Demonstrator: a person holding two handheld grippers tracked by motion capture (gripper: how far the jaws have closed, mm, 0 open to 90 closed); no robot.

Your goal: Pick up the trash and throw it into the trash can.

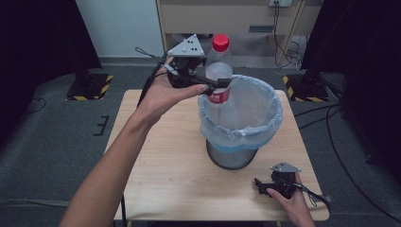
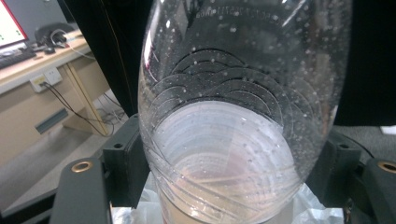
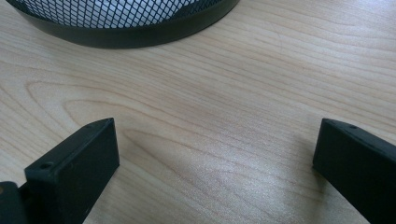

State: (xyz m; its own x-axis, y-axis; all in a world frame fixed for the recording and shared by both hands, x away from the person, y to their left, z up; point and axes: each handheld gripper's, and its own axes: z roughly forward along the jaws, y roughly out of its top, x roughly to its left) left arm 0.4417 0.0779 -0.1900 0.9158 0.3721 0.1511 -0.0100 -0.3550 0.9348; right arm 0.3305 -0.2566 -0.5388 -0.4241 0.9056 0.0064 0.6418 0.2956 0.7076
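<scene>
A clear plastic bottle with a red cap and red label stands upright in the air over the near-left rim of a mesh waste bin lined with a pale blue bag. My left gripper is shut on the bottle at its middle. In the left gripper view the bottle, beaded with droplets, sits between the two jaws, with the bag below it. My right gripper rests low on the wooden table near its front right corner, open with nothing between its fingers. The bin's black base lies just ahead of it.
The small wooden table stands on grey carpet, with edges close on every side. Black stands with yellow-striped bases flank it at the back. Cables trail on the floor behind, below a wooden desk.
</scene>
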